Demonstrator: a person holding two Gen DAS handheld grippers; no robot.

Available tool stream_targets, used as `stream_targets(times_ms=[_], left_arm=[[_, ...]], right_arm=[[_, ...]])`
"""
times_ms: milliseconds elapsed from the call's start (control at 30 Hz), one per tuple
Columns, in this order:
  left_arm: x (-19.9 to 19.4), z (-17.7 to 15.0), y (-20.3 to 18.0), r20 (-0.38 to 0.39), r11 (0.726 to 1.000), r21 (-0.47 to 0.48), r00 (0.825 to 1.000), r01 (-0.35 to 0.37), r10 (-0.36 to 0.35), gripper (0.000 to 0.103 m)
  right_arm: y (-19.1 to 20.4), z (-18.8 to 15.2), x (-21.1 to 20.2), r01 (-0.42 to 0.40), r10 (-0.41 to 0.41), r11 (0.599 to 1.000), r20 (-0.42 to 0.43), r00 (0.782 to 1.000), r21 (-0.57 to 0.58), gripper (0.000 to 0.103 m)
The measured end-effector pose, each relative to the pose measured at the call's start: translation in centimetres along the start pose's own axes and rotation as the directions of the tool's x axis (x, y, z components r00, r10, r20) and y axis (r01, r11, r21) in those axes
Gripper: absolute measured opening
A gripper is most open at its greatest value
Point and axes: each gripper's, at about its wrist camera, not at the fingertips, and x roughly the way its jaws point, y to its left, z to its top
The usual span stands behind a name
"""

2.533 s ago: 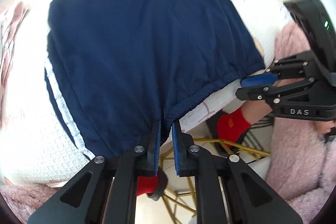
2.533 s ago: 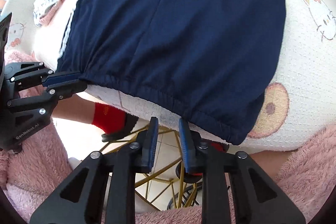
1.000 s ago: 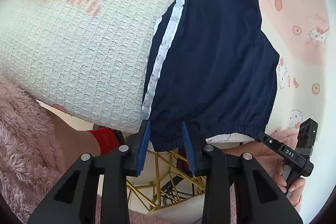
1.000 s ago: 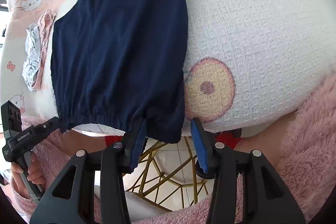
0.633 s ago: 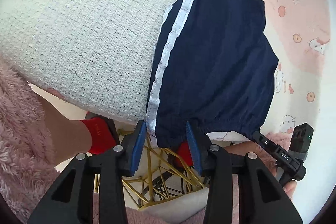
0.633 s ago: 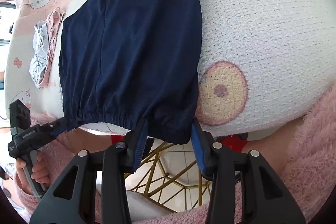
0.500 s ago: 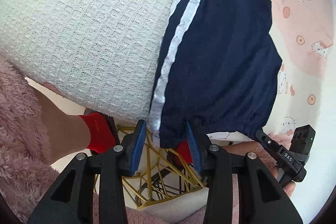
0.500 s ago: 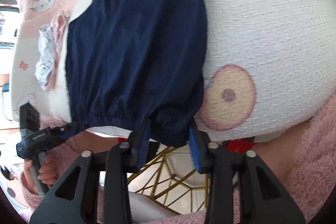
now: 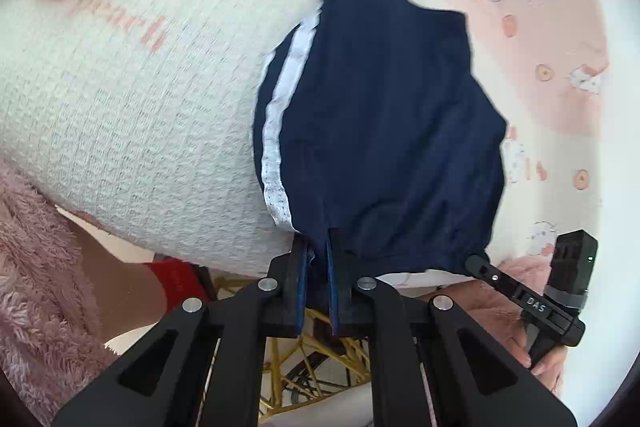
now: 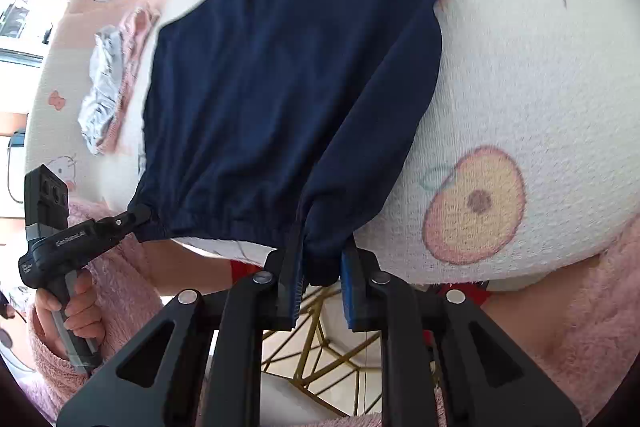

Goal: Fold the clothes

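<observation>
One pair of navy shorts (image 9: 384, 131) lies on a white waffle blanket (image 9: 132, 131), its elastic waistband at the near edge and its legs reaching away toward the pink printed part. A white stripe (image 9: 280, 115) runs down the shorts' left side.

Both grippers grasp the waistband, one at each end. The left gripper (image 9: 317, 255) has its blue-padded fingers (image 9: 301, 267) clenched on the corner just right of the stripe. The right gripper (image 10: 322, 263) holds the opposite corner; its fingers stand a little wider, with bunched fabric filling the gap. Between the two grips the waistband hangs off the blanket's edge.

Farther off, a crumpled grey and pink garment (image 10: 108, 87) lies on the blanket to the left of the shorts, apart from them. A peach print (image 10: 474, 205) sits just right of them. Gold wire legs (image 10: 320, 359) show below the edge.
</observation>
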Motion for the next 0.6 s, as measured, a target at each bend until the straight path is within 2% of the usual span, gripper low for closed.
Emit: stream_targets(times_ms=[133, 267, 333, 400, 500, 533, 600], left_arm=[[-5.4, -0.1, -2.3, 0.083, 0.988, 0.086, 0.987, 0.128, -0.135, 0.008], [-10.8, 0.0, -5.5, 0.146, 0.960, 0.220, 0.968, 0.171, -0.206, 0.008], [-12.6, -0.1, -6.9, 0.153, 0.946, 0.252, 0.957, 0.204, -0.247, 0.008], [-13.4, -0.7, -9.3, 0.171, 0.923, 0.307, 0.941, 0.230, -0.292, 0.008], [-14.2, 0.7, -12.3, 0.175, 0.906, 0.369, 0.942, 0.207, -0.286, 0.008], [-13.7, 1.8, -12.8, 0.166, 0.907, 0.375, 0.948, 0.194, -0.271, 0.008], [-11.4, 4.3, -13.6, 0.141, 0.919, 0.365, 0.967, 0.148, -0.212, 0.008]], right_arm=[[1.1, -0.1, -5.8, -0.126, 0.123, 0.992, 0.116, 0.986, 0.016, 0.015], [4.2, -0.5, -11.7, -0.150, 0.165, 0.985, 0.210, 0.964, -0.084, 0.015], [5.8, -0.9, -14.3, -0.153, 0.176, 0.982, 0.243, 0.954, -0.108, 0.015], [6.8, -1.0, -18.0, -0.174, 0.210, 0.974, 0.290, 0.934, -0.143, 0.015], [8.6, 0.2, -20.8, -0.142, 0.201, 0.972, 0.354, 0.914, -0.186, 0.016], [9.2, 1.3, -21.2, -0.107, 0.174, 0.975, 0.365, 0.915, -0.196, 0.016], [8.8, 4.7, -20.5, -0.034, 0.095, 0.983, 0.344, 0.934, -0.179, 0.015]])
